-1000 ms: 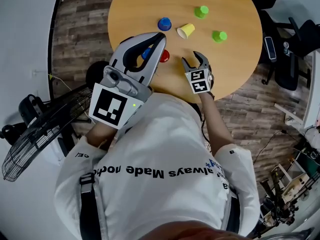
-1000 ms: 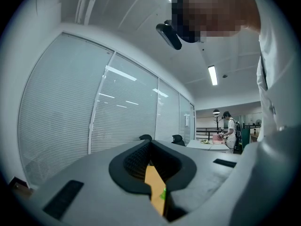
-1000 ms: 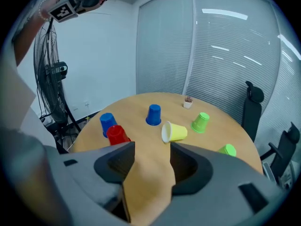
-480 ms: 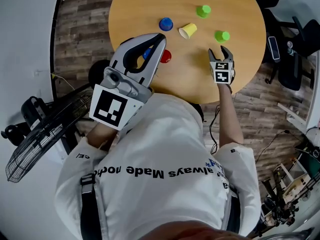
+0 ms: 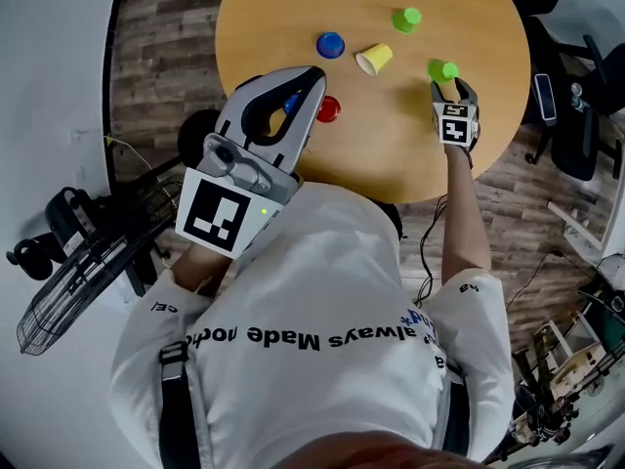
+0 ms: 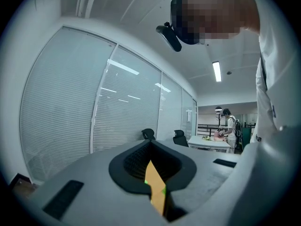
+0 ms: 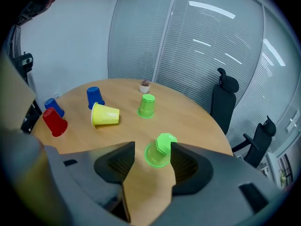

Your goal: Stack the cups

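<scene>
Item: right gripper [image 5: 451, 90]. Jaws spread wide, nothing clasped. It hangs over the right side of the round table [image 5: 293, 8], pointing steeply down at the near green cup [image 7: 158, 153].

Item: near green cup. Upside down on the table and free of any hold. It stands at the mouth of the jaws, closer to the right-hand jaw than to the other.

Item: left gripper [image 5: 313, 71]. Jaws closed together on nothing, held level above the table's near edge.

Item: other cups. Far green cup [image 7: 146, 106] and blue cup [image 7: 95, 97] upside down. Yellow cup [image 7: 106, 115] on its side. Red cup [image 7: 55, 122] and second blue cup [image 7: 53, 107] at the left.

Handling note: the step in hand looks like the pick-up of the near green cup. It would go best with the jaws centred so the cup sits evenly between both pads, then lowered to grip the side wall partway down. The squeeze should be light, since a thin cup would likely buckle or skid away.

Not determinable: whether the right-hand jaw already touches the cup. In the head view the left gripper covers most of the second blue cup. The left gripper view shows only a sliver of table through its jaws.
</scene>
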`<state>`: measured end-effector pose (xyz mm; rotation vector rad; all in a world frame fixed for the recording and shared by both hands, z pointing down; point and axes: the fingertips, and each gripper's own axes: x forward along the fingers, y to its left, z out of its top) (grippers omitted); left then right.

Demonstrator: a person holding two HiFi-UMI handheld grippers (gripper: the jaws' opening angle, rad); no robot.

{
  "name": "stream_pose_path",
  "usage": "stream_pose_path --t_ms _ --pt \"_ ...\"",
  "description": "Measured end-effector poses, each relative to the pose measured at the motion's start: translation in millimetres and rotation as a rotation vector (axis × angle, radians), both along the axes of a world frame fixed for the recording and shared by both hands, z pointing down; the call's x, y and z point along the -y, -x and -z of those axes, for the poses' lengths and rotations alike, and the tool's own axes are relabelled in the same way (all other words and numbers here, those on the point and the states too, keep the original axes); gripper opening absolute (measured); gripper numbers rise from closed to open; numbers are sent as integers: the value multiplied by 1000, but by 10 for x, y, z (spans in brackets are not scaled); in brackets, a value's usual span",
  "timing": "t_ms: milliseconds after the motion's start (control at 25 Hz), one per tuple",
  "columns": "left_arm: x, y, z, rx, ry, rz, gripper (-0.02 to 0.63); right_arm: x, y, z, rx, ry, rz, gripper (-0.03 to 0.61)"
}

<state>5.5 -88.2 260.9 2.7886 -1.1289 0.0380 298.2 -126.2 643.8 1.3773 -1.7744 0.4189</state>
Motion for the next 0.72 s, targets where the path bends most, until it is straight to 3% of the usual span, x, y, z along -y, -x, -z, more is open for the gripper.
stream_pose_path --t_ms 720 --pt "173 31 -174 24 47 31 24 333 -271 -321 2 72 -5 244"
